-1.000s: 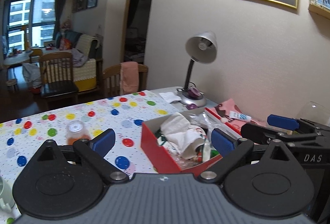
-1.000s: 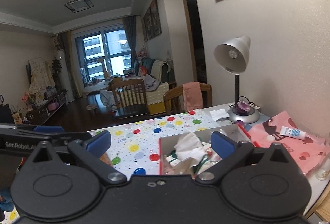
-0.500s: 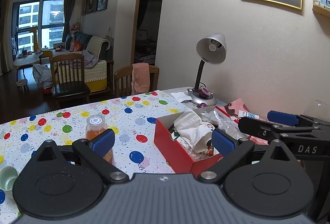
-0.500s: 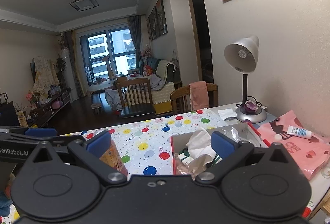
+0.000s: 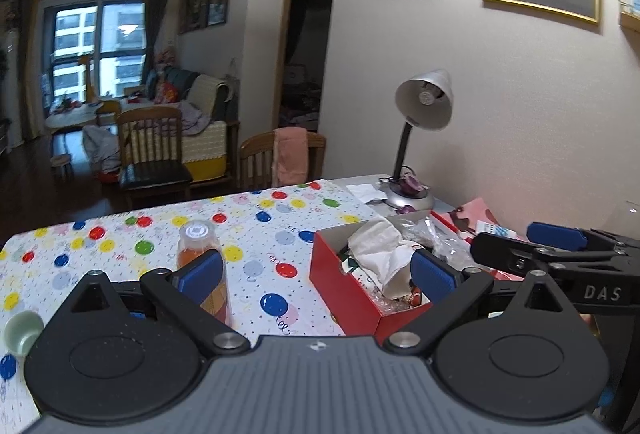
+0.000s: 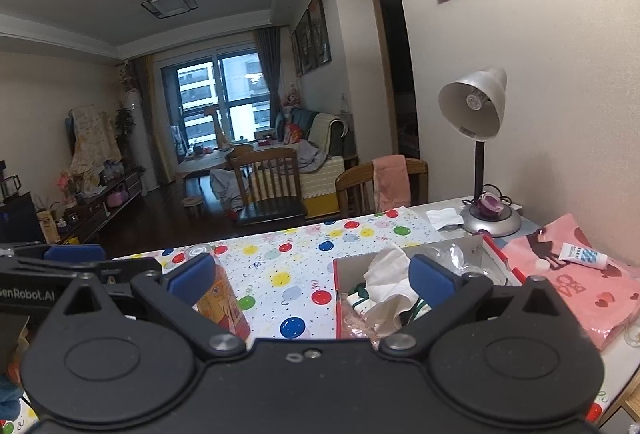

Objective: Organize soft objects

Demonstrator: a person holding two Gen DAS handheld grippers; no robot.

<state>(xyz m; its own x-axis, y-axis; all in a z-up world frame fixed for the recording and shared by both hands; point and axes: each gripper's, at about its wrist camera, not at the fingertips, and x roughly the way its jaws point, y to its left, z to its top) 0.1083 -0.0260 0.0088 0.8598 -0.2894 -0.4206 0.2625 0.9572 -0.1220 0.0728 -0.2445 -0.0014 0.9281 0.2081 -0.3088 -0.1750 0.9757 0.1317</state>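
Note:
A red box stands on the dotted tablecloth, holding a crumpled white cloth, green-and-white fabric and clear plastic wrap. It also shows in the right wrist view, with the white cloth on top. My left gripper is open and empty, held above the table in front of the box. My right gripper is open and empty, also raised before the box. The right gripper shows at the right of the left wrist view. The left gripper shows at the left of the right wrist view.
An orange drink bottle stands left of the box, also in the right wrist view. A desk lamp stands at the far right by the wall. A pink bag with a small tube lies right of the box. A green cup sits at the left edge.
Both grippers have pulled back and risen, so more of the tablecloth, the bottle and the box show. Both stay open and empty.

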